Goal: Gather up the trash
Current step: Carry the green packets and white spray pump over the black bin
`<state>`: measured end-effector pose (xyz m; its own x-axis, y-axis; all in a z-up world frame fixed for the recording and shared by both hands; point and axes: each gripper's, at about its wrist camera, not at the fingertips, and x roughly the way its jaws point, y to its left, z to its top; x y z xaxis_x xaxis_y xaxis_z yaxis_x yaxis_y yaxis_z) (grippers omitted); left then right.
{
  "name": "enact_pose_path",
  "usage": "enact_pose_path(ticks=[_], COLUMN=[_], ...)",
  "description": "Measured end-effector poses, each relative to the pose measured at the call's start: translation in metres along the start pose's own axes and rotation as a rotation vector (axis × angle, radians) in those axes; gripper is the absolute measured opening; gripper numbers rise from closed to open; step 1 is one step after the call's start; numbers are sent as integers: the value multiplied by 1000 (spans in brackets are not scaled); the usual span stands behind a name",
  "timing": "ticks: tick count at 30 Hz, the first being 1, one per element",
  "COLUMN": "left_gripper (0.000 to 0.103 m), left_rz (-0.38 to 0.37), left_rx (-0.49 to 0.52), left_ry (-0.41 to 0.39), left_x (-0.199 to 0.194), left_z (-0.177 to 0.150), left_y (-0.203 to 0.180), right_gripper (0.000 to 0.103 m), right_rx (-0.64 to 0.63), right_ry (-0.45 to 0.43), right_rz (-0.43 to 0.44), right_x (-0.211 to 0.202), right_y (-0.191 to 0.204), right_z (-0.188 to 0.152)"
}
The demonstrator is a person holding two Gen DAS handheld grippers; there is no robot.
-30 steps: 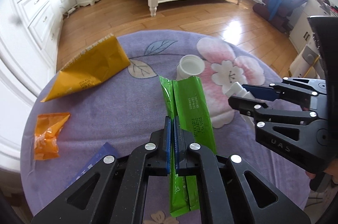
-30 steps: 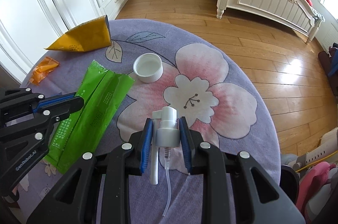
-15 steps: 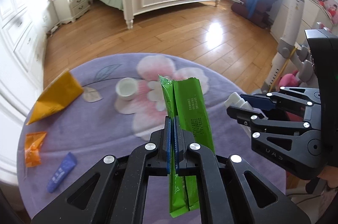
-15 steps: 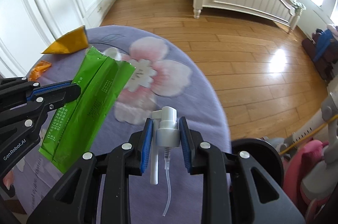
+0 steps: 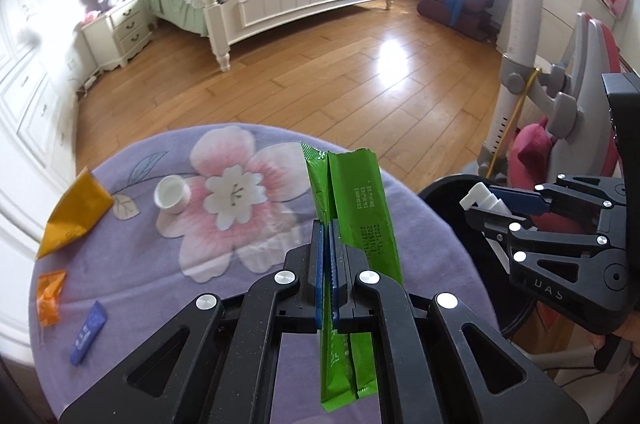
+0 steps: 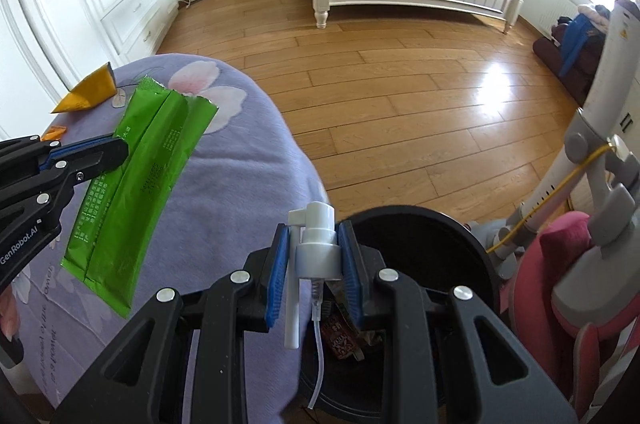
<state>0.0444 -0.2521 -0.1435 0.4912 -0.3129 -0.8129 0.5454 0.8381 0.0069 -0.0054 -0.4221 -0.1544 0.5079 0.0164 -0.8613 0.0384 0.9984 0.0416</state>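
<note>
Under right gripper (image 6: 313, 274): black bin (image 6: 460, 244), wrappers already inside. Its pads clamp white pump sprayer (image 6: 316, 244). Left gripper (image 5: 328, 276) beside it, pinched on green packet (image 5: 356, 224). Behind left gripper on table (image 5: 132, 284): yellow bag (image 5: 74, 216), orange wrapper (image 5: 50, 296), blue sachet (image 5: 88, 332), white cap (image 5: 172, 193) uncollected.

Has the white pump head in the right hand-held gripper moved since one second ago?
Yes. The pump head went from above the purple flower tablecloth to over the black bin.
</note>
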Motion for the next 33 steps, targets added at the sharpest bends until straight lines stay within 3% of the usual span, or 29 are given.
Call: enact_pose_path(ticks=[19, 33], left_gripper=[3, 4], left_rz=[-135, -136], left_rx=[154, 176], left_ry=[-5, 50], left_x=[30, 68], left_z=[25, 23], left_y=[-136, -160], right_gripper=[25, 25], right_rx=[182, 213], right_ry=[12, 55], right_rz=[-131, -155], right_x=[-20, 5], right_y=[-102, -129], right_z=[-51, -62])
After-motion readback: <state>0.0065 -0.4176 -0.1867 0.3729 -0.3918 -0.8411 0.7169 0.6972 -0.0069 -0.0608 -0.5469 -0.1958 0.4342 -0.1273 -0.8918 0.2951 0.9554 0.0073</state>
